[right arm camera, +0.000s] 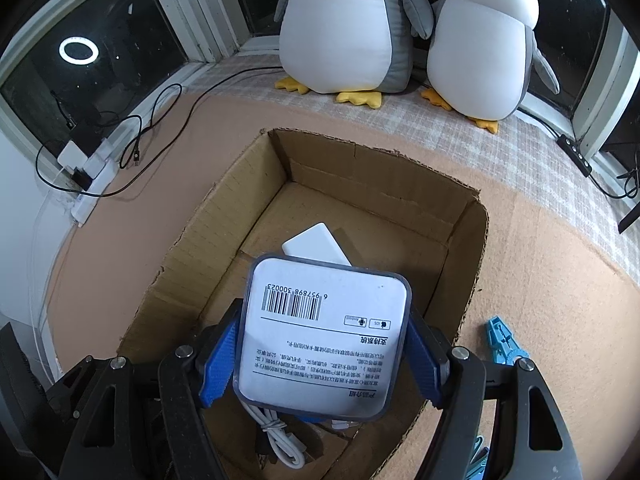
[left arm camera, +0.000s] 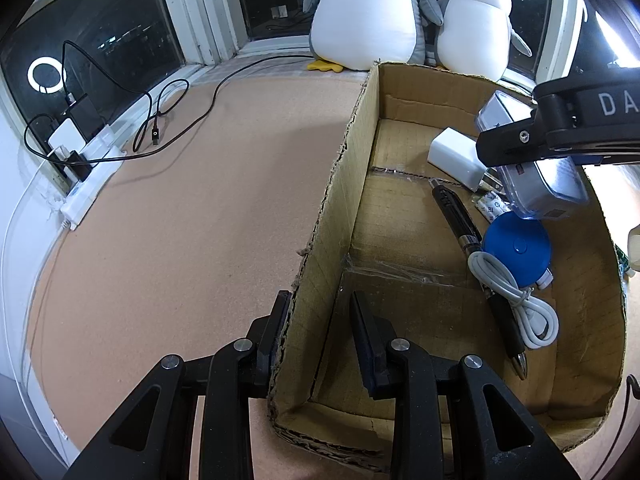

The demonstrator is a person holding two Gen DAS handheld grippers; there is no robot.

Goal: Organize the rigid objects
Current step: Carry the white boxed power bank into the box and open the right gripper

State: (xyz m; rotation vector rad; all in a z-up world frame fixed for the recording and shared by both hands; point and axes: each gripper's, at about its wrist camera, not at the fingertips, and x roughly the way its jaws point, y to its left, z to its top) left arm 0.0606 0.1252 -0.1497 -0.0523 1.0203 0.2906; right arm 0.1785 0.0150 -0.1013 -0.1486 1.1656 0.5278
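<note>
An open cardboard box (left arm camera: 340, 184) (right arm camera: 472, 240) sits on the cork-coloured surface. My right gripper (right arm camera: 324, 344) is shut on a clear plastic case with a barcode label (right arm camera: 324, 336) and holds it above the box; the case also shows in the left wrist view (left arm camera: 536, 184). Inside the box lie a white charger (left arm camera: 456, 158) (right arm camera: 316, 246), a black pen (left arm camera: 476, 264), a blue round tape measure (left arm camera: 516, 246) and a coiled white cable (left arm camera: 516, 300) (right arm camera: 280, 440). My left gripper (left arm camera: 320, 328) straddles the box's left wall, jaws apart, one finger outside and one inside.
Two plush penguins (left arm camera: 372, 12) (right arm camera: 480, 44) stand at the back by the window. A power strip with plugs and black cables (left arm camera: 88, 160) (right arm camera: 92, 172) lies at the left. A blue clothes peg (right arm camera: 504, 340) lies right of the box.
</note>
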